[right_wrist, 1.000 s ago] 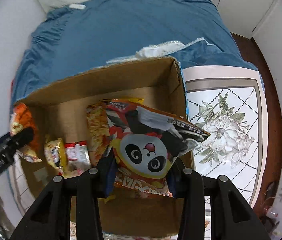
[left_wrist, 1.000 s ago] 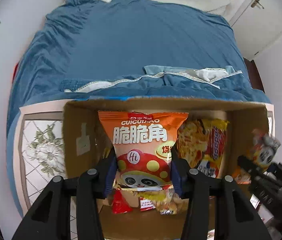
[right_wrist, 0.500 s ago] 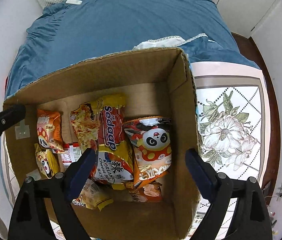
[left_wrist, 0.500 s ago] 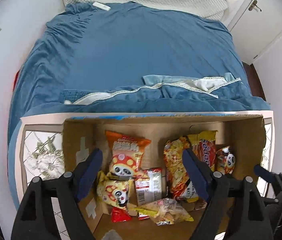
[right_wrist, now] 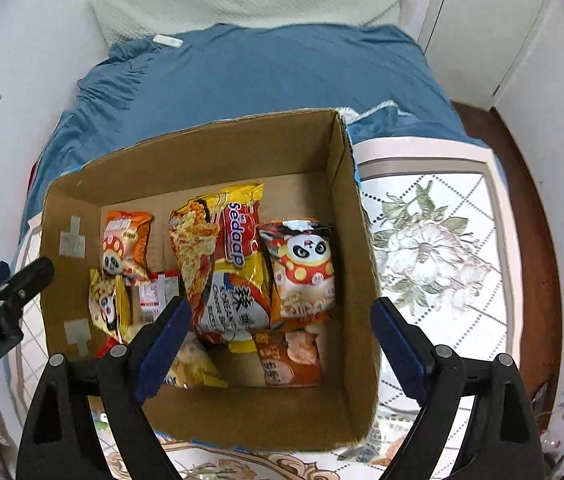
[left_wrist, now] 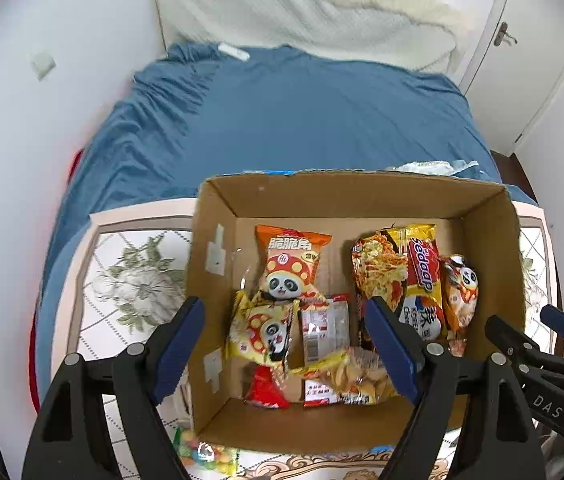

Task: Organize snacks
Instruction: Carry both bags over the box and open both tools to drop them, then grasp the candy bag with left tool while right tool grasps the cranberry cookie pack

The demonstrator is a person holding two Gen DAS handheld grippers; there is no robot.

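Observation:
An open cardboard box (left_wrist: 489, 216) (right_wrist: 341, 152) stands on a floral mat at the foot of a bed. Several snack packs lie inside: an orange panda chip bag (left_wrist: 289, 264) (right_wrist: 126, 240) at the left, a yellow Sedaap noodle pack (left_wrist: 413, 272) (right_wrist: 230, 256) in the middle, and a second panda bag (left_wrist: 459, 292) (right_wrist: 301, 268) at the right. My left gripper (left_wrist: 289, 340) hangs open above the box's left half, nothing between its fingers. My right gripper (right_wrist: 282, 336) hangs open above the right half, also empty.
A blue bedspread (left_wrist: 301, 112) with a white quilt (left_wrist: 313, 12) at its head stretches behind the box. The floral mat (right_wrist: 433, 248) lies under the box. A bag of coloured candies (left_wrist: 206, 452) sits on the mat by the box's near left corner. White cupboard doors (right_wrist: 477, 24) are at the right.
Each gripper was shut on a panda bag over the box, then opened; both bags now lie inside. Both grippers have since drawn back and up from the box.

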